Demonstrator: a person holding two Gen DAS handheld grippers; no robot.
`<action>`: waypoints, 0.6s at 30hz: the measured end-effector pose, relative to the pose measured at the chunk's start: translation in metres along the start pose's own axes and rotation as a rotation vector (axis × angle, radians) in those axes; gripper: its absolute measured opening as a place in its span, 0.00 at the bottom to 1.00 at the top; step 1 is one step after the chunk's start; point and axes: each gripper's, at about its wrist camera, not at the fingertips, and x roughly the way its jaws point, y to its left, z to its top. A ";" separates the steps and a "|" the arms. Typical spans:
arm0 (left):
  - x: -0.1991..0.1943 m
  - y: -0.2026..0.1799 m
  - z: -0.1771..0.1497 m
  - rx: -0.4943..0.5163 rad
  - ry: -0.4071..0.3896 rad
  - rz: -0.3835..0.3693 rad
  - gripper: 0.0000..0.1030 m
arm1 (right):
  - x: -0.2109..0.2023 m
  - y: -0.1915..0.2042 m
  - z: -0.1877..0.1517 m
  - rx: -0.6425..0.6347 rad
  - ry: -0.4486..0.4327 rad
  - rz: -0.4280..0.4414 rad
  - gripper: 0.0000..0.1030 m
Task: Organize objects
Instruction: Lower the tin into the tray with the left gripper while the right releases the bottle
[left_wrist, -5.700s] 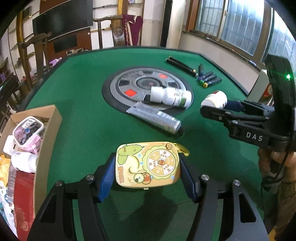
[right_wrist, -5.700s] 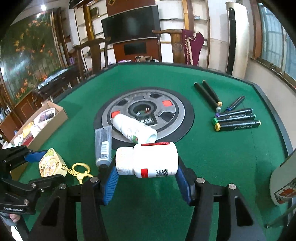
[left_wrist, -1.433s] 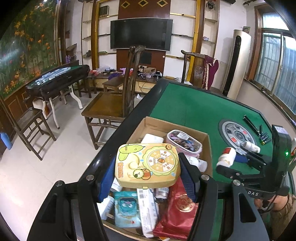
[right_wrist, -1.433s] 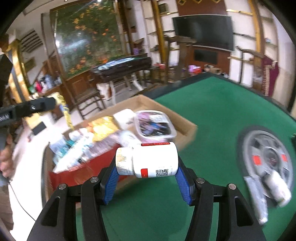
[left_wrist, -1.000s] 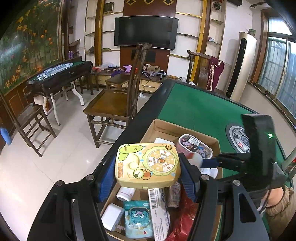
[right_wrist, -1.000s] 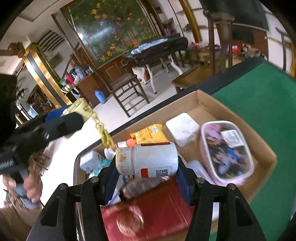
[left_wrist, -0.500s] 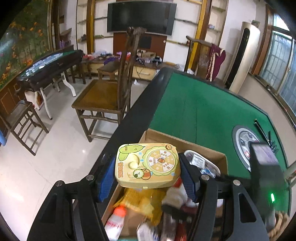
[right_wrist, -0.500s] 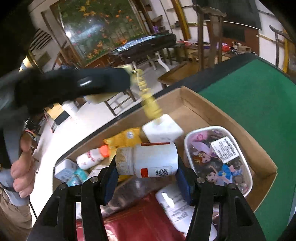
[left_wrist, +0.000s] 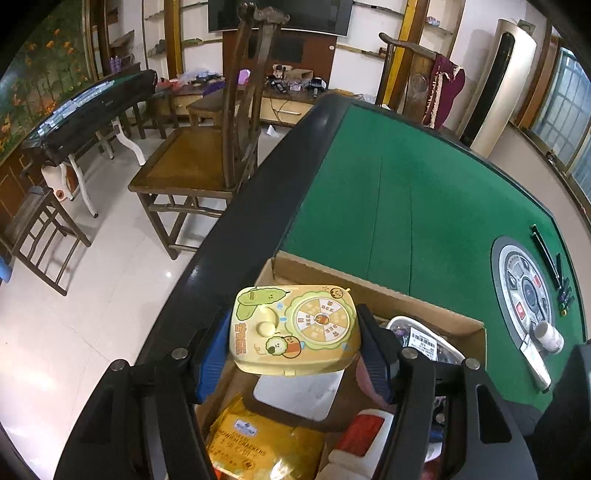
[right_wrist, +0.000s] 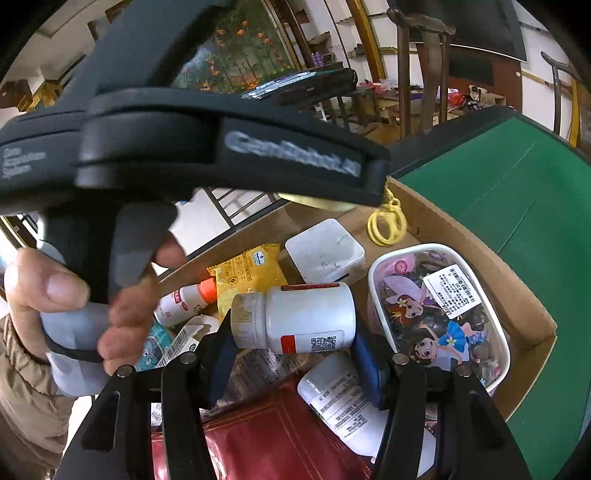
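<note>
Matt cardboard box (left_wrist: 424, 306), glossy plastic toy (left_wrist: 295, 328)

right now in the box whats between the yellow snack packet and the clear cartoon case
In the right wrist view, a white square box lies between the yellow snack packet and the cartoon case.

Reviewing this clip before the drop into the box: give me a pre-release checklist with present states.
1. Left tool grips the yellow toy case: ok.
2. Right tool grips the white pill bottle: ok.
3. Both loads are over the cardboard box: ok.
4. Free landing spot in the box: not ok; the yellow snack packet, white square case and cartoon tub crowd it.
5. Tools clear of each other: cannot tell; the left tool hangs close above the right.
6. The toy's yellow clasp hangs free: ok.
</note>
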 end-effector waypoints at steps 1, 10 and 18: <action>0.003 -0.001 0.000 0.004 0.003 0.005 0.62 | 0.000 0.000 0.000 0.000 0.000 0.000 0.60; 0.025 -0.014 -0.002 0.031 0.024 0.030 0.62 | 0.002 0.005 0.000 -0.011 0.008 -0.020 0.61; 0.024 -0.018 -0.003 0.049 0.017 0.060 0.62 | 0.004 0.006 0.004 -0.015 0.011 -0.032 0.61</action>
